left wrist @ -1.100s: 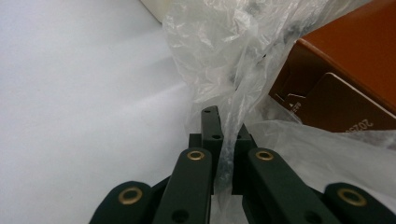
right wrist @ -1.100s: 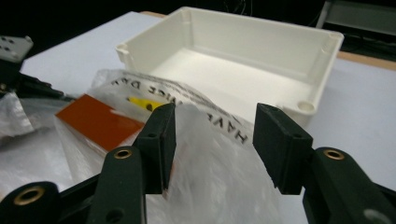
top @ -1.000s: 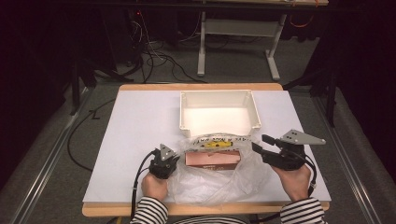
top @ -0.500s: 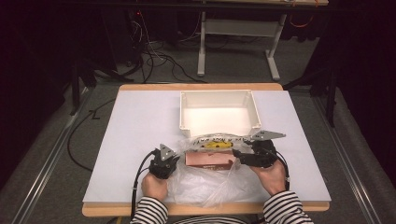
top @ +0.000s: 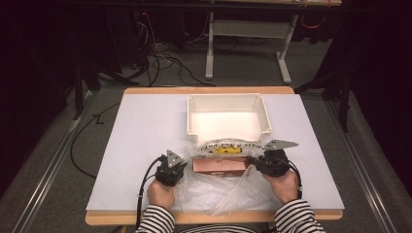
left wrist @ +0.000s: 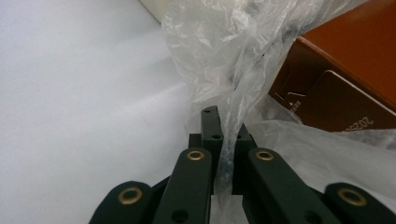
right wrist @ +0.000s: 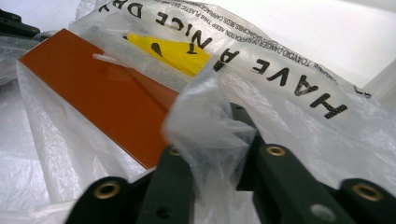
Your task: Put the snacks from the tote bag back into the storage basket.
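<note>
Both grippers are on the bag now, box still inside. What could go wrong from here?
1. The left gripper pinches only a thin fold of the plastic bag; a pull may tear it or let it slip out.
2. The brown box lies at the bag's mouth and might slide out.
3. The white bin stands just beyond and could get bumped.

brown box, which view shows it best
The right gripper view: the brown box lies broad and close inside the clear bag, its top face plain. The left gripper view shows one corner and a printed end. The high view shows it small between the grippers.
</note>
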### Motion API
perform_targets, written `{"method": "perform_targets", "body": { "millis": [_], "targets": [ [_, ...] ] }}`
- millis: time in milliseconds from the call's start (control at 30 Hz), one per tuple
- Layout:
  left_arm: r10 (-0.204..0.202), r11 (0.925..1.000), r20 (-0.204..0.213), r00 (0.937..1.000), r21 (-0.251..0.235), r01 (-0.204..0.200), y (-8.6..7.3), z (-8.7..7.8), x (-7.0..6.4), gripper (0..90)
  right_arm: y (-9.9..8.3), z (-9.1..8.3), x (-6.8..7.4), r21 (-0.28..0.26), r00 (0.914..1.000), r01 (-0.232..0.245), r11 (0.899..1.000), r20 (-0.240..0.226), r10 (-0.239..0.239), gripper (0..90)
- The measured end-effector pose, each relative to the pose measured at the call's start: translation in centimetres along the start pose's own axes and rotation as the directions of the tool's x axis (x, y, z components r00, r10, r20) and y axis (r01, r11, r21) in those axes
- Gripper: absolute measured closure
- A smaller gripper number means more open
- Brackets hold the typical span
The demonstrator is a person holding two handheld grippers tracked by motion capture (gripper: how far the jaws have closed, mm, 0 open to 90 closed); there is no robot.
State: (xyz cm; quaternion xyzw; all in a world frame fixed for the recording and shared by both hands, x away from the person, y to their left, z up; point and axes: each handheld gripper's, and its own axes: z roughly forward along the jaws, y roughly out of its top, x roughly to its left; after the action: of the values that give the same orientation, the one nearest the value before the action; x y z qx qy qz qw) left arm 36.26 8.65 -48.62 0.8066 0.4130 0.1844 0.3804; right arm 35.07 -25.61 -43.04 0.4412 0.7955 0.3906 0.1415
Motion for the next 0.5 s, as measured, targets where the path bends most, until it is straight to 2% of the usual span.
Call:
{"method": "perform_targets", "body": {
  "millis": [167, 367, 500],
  "targets": [
    [0.009, 1.0, -0.004, 1.0, 0.0, -0.009, 0.01, -0.01, -0.08, 90.0, -0.45, -0.08, -0.21, 0.008, 0.9986, 0.036, 0.999, 0.038, -0.036, 88.5],
    [-0.018, 0.9998, 0.022, 0.9996, 0.001, 0.018, 0.07, -0.01, 0.26, 89.6, -0.64, 0.14, -0.4, 0.004, 0.9979, 0.036, 0.999, 0.054, -0.036, 88.4],
    [-0.007, 0.9999, 0.04, 0.9992, 0.01, 0.007, 0.27, -0.01, 0.56, 90.0, -0.59, 0.28, -0.52, 0.007, 0.9978, 0.027, 1.0, 0.061, -0.028, 88.4]
  ]
}}
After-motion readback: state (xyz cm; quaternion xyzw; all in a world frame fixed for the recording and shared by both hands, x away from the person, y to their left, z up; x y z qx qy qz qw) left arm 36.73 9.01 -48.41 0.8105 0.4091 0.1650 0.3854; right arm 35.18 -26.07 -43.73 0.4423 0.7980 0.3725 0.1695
